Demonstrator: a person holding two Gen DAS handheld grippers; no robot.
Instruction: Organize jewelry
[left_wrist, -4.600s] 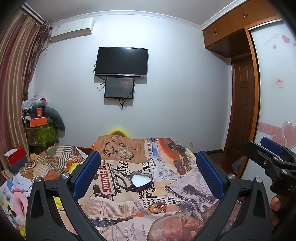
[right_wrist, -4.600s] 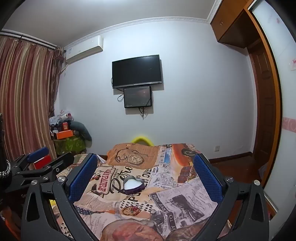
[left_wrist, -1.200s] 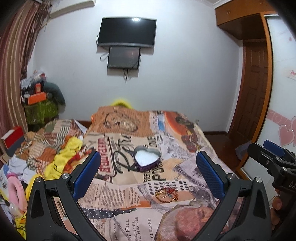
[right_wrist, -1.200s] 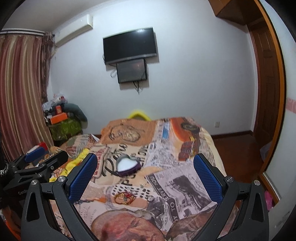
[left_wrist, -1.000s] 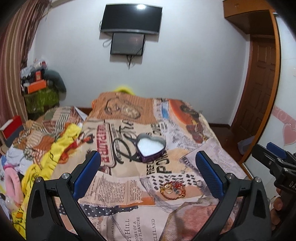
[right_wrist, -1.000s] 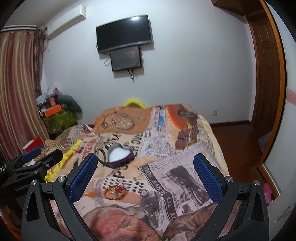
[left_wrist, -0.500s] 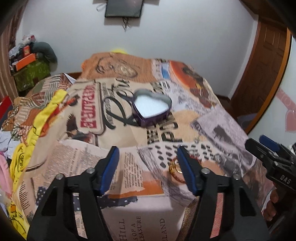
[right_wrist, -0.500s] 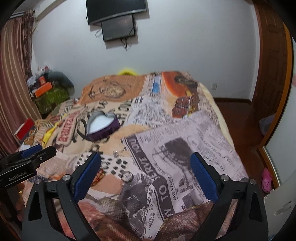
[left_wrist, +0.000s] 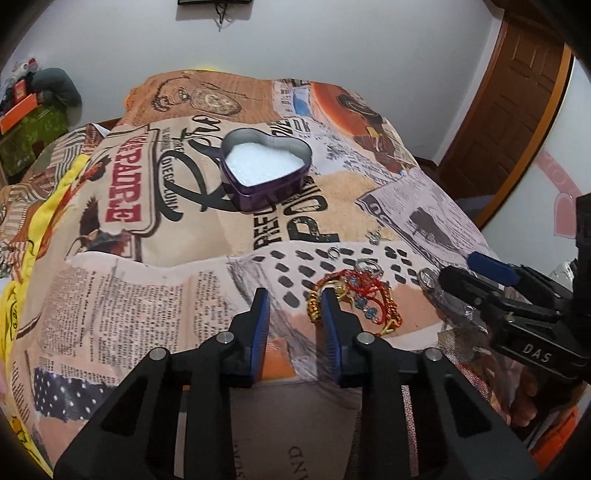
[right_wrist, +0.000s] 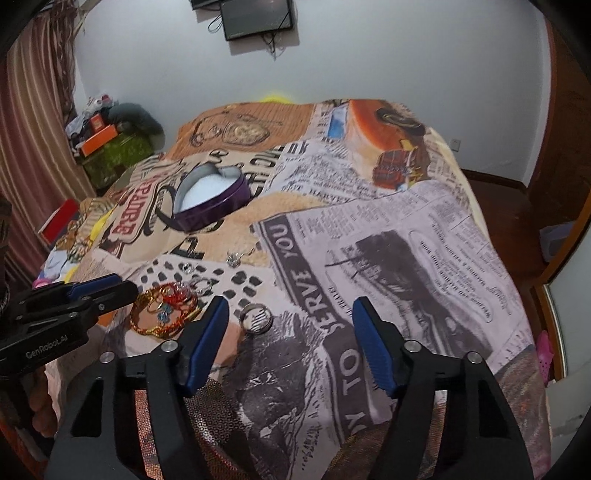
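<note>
A purple heart-shaped tin (left_wrist: 266, 173) with white lining sits open on the bed; it also shows in the right wrist view (right_wrist: 210, 199). A tangle of gold and red bracelets (left_wrist: 356, 299) lies on the bedspread, seen too in the right wrist view (right_wrist: 164, 308). Small silver rings (left_wrist: 334, 253) lie beyond it, and a wider silver ring (right_wrist: 256, 317) lies to its right. My left gripper (left_wrist: 294, 299) is narrowly open, its right finger at the tangle's left edge. My right gripper (right_wrist: 290, 306) is open, its left finger beside the wide ring.
The bed carries a newspaper-print spread (right_wrist: 406, 258). Yellow and striped clothes (left_wrist: 33, 221) pile at its left. A cluttered green stand (right_wrist: 114, 151) stands by the curtain. A wooden door (left_wrist: 517, 110) and bare floor (right_wrist: 509, 206) lie right of the bed.
Both grippers have dropped and tilted down toward the bed, close to the jewelry. My left gripper's jaws have narrowed from wide open to a small gap; the right jaws narrowed somewhat.
</note>
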